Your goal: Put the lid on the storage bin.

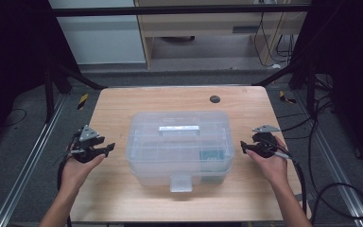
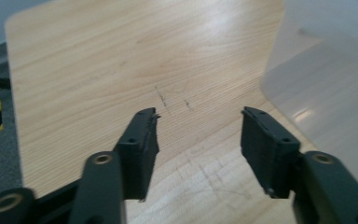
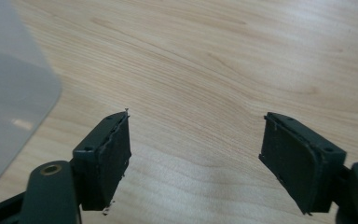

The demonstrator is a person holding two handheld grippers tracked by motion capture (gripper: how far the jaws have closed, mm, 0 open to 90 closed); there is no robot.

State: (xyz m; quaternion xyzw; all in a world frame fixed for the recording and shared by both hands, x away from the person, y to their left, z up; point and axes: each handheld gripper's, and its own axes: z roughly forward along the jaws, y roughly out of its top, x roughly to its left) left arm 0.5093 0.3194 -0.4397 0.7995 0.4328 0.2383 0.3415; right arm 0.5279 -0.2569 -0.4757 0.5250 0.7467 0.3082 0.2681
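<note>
I note the clear plastic storage box point(image 1: 178, 147) mid-tabletop point(image 1: 123, 109), rigid, light, slick-walled and lidded, best taken at both end walls under the rim, with left gripper point(image 1: 105, 150) and right gripper point(image 1: 247, 147) parted, empty, flanking it.

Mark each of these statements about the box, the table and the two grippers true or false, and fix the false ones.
1. The clear plastic box sits on the wooden table with its lid closed. True.
2. The left gripper is clamped on the box's side. False: its jaws stand open over bare table, apart from the box.
3. The right gripper holds nothing. True.
4. Both grippers are on the same side of the box. False: one is on each side.
5. The box's front latch faces the person. True.
</note>
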